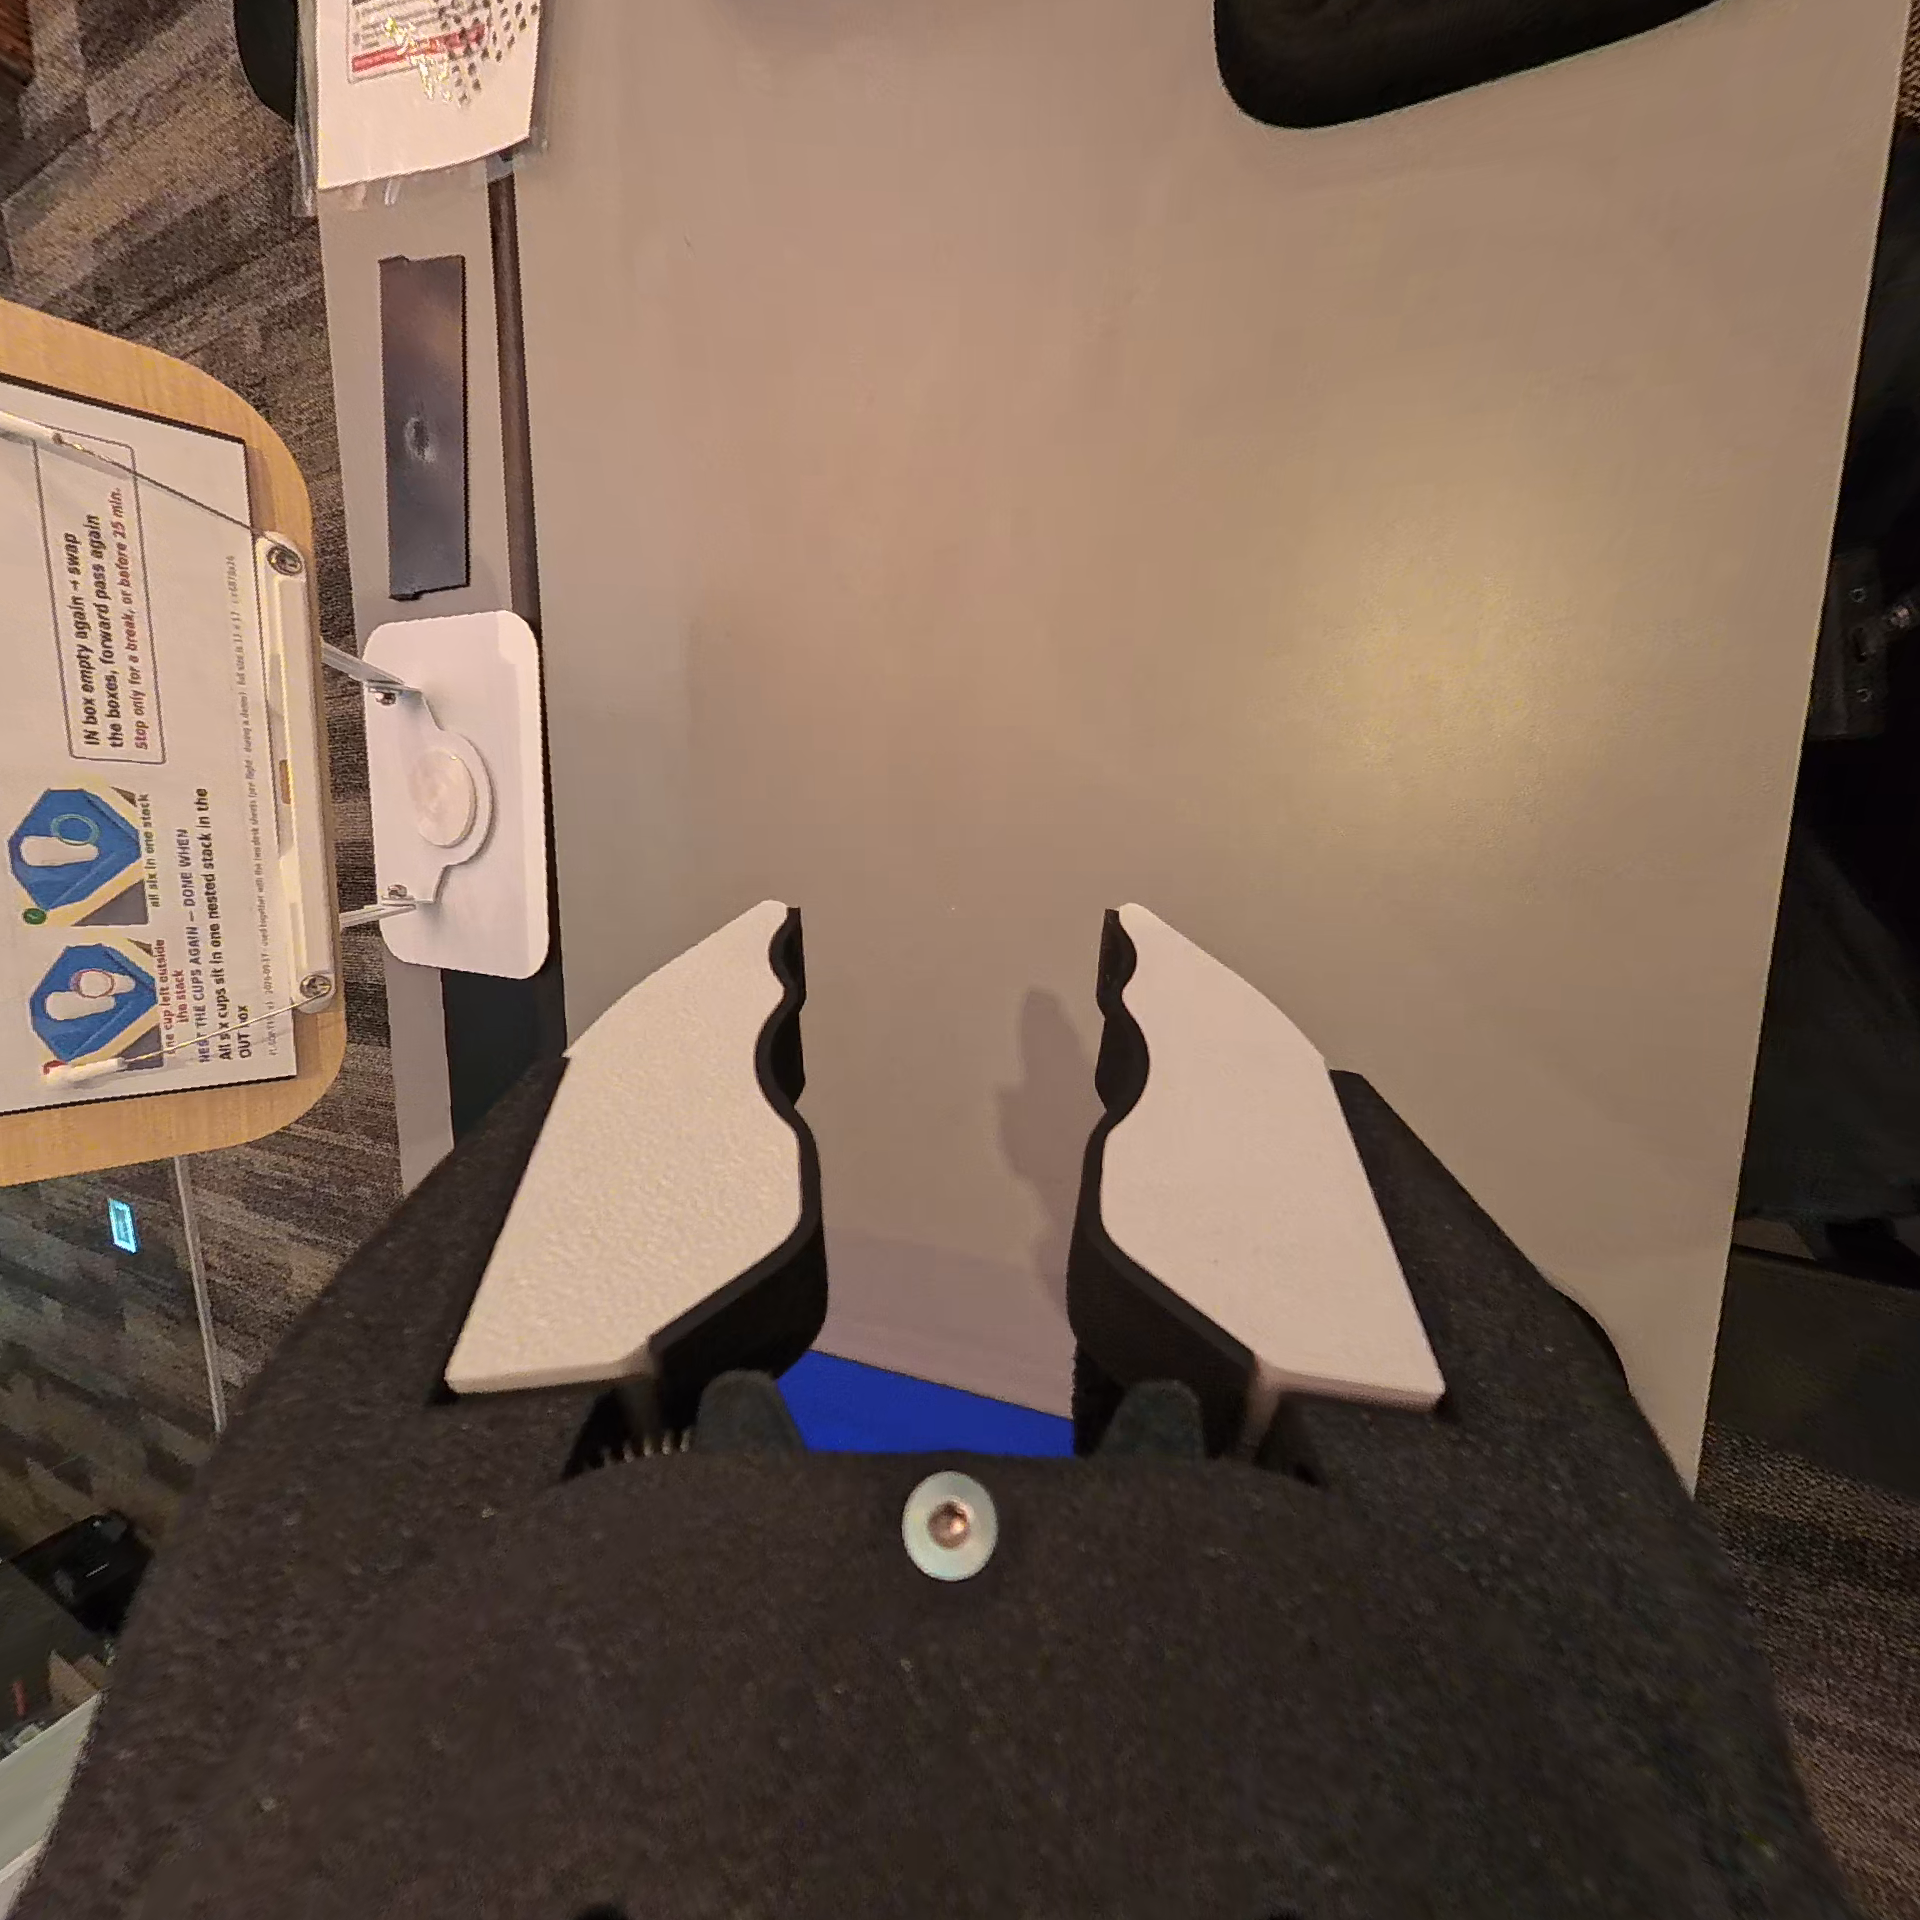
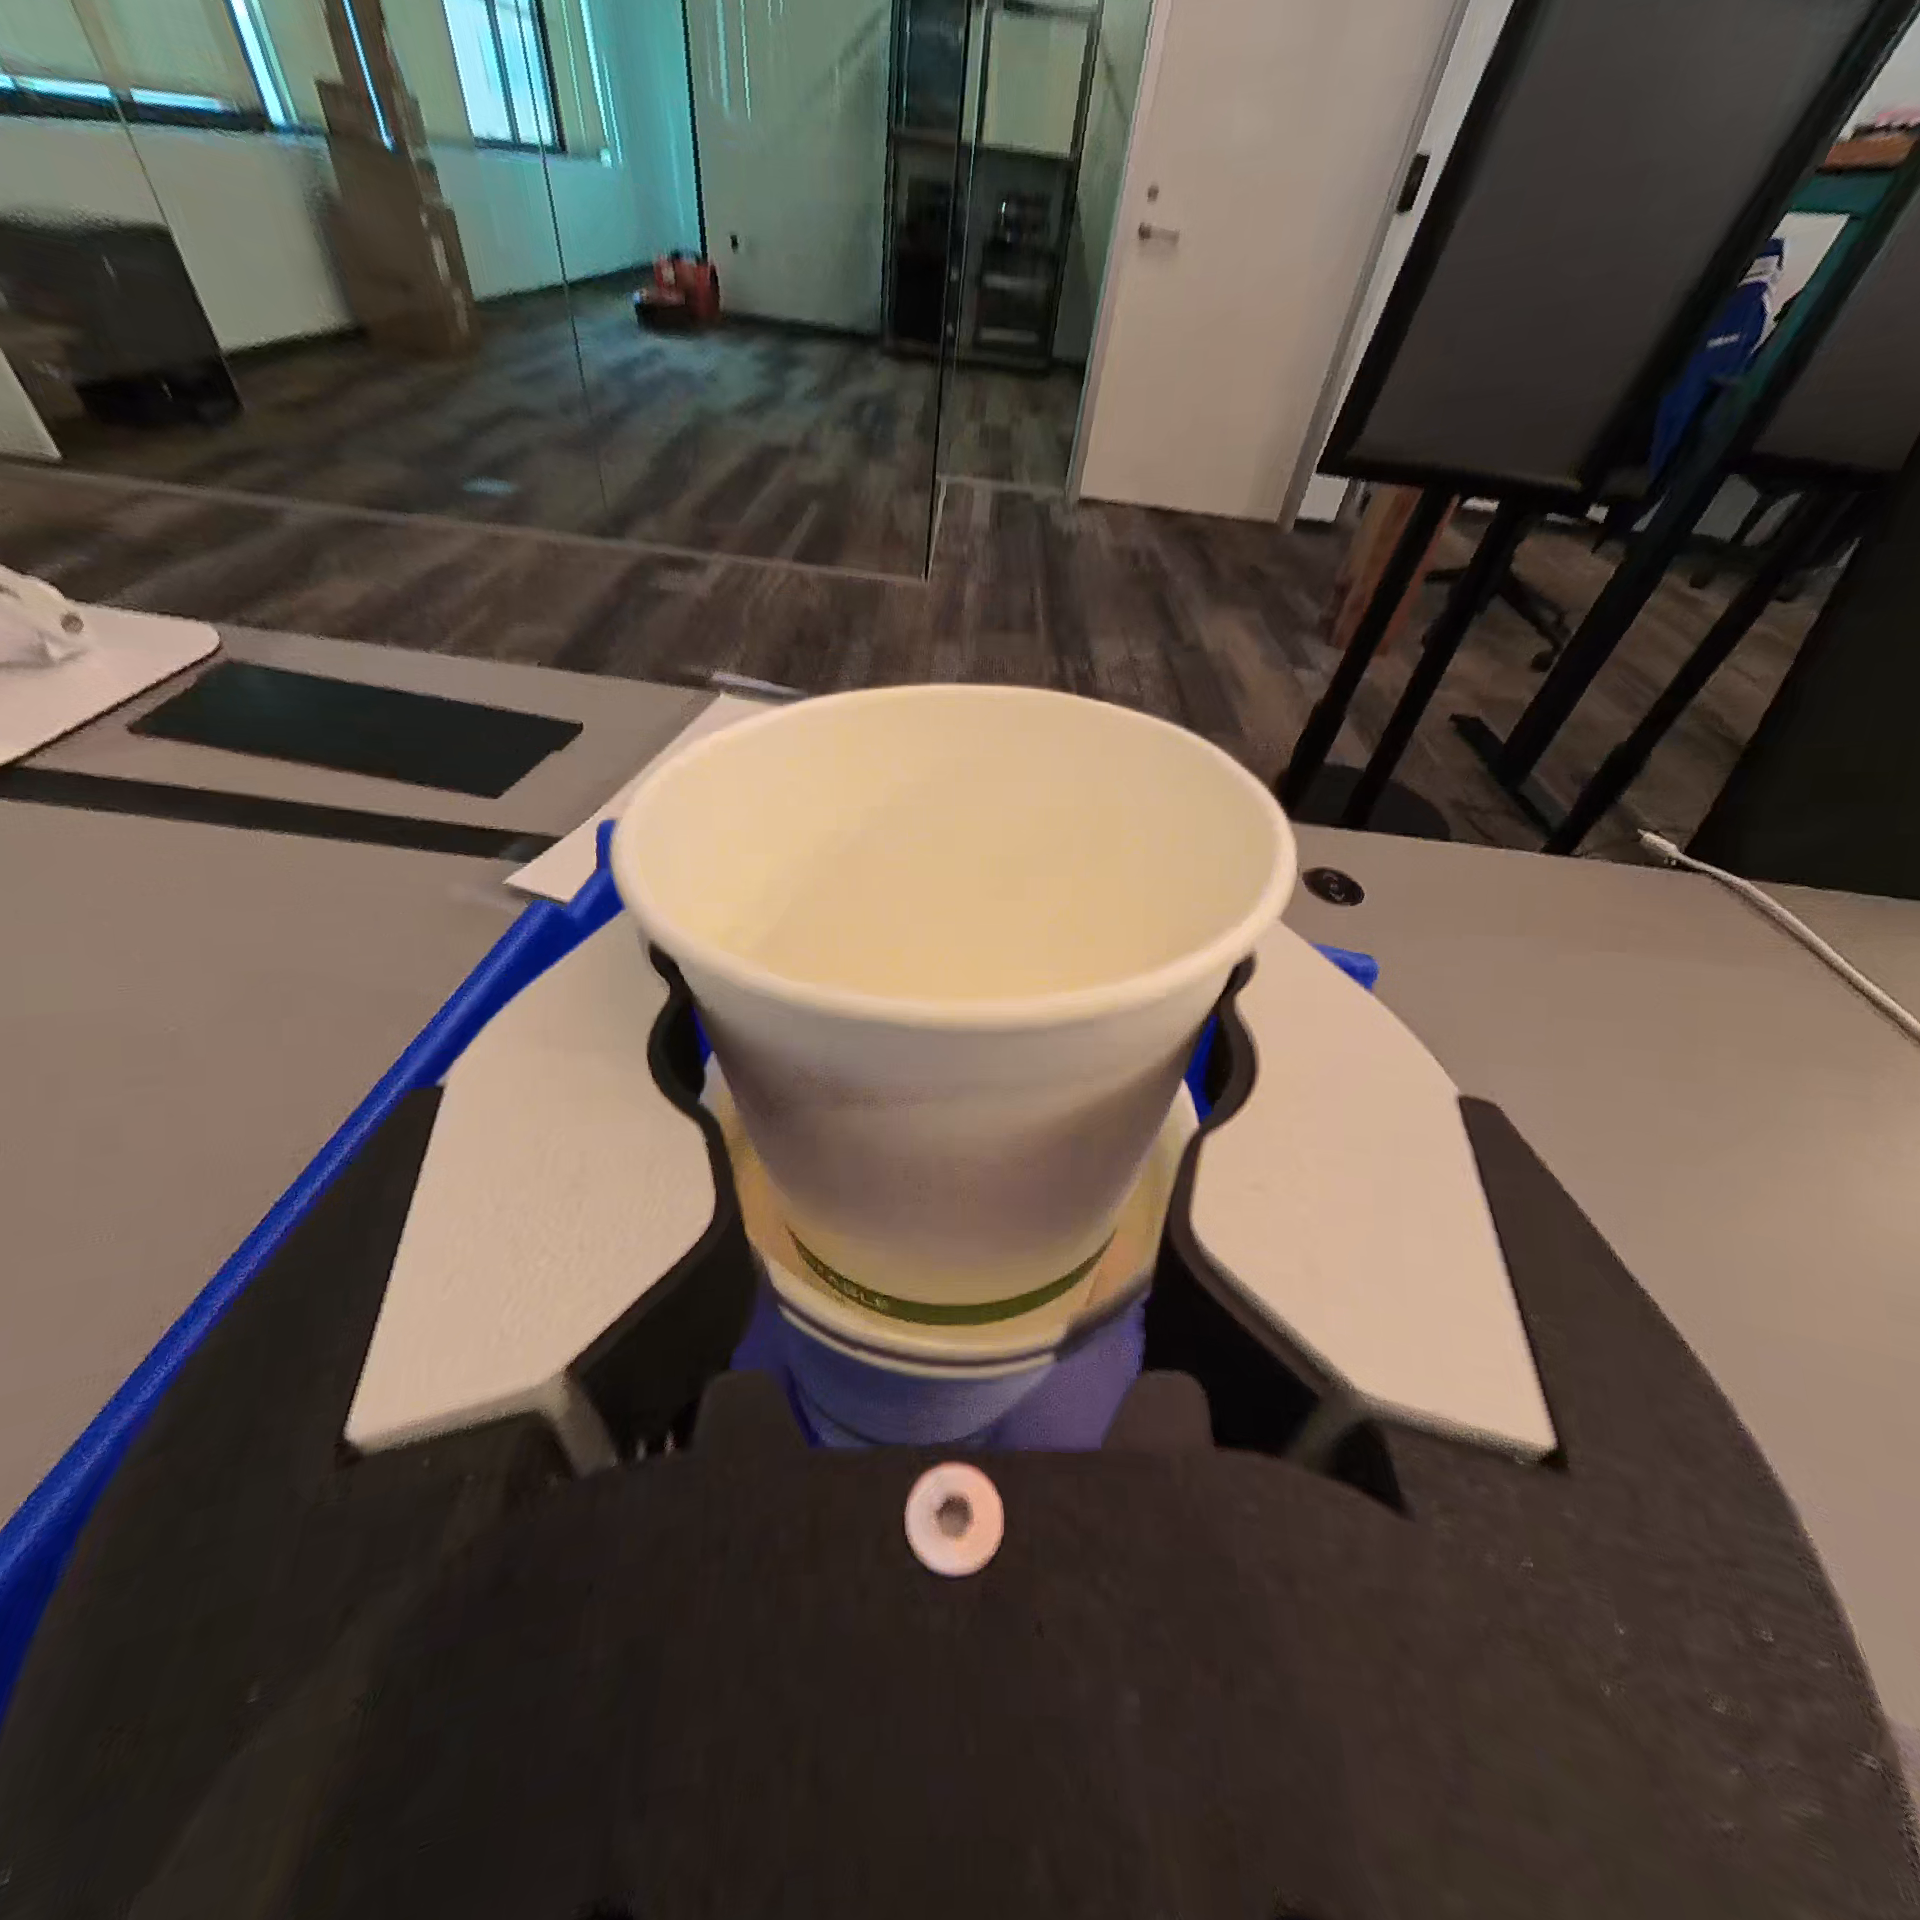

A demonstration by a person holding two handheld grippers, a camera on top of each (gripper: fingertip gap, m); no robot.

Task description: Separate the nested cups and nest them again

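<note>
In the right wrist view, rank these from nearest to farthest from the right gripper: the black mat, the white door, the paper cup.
1. Paper cup: clamped between the right gripper fingers.
2. Black mat: flat on the grey table, ahead to the left.
3. White door: across the room, ahead to the right.

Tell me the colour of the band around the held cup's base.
Green, on the white cup in the right claw; right wrist view shows it best.
</note>
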